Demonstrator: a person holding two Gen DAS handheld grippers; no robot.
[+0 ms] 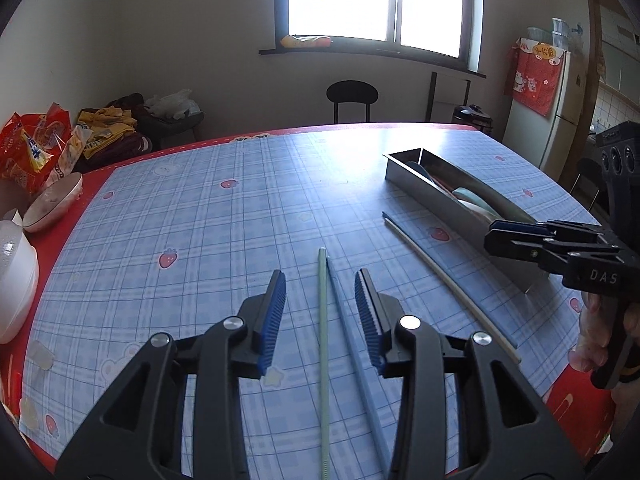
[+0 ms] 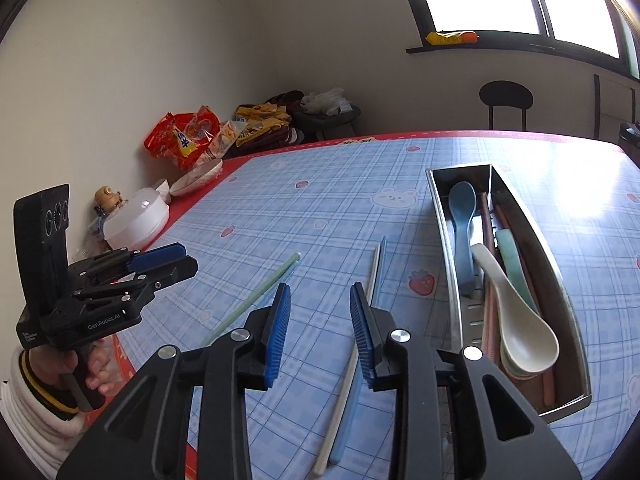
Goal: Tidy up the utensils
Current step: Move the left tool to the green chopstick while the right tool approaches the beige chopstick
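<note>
Above the checked tablecloth [image 1: 200, 208], both tilted-down claws, left [image 1: 320, 308] and right [image 2: 320, 328], hang partly open, gripping nothing.

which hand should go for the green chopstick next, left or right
Left, probably. The green chopstick lies on the table straight ahead of the left gripper, lined up in the gap of its open jaws. For the right gripper it lies off to one side and at an angle.

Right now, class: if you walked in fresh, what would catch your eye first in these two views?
Probably the steel tray on the right of the checked tablecloth, holding a white spoon and a blue spoon. Next, the loose chopsticks left on the cloth, a green chopstick lying between the fingers of the open left gripper.
</note>
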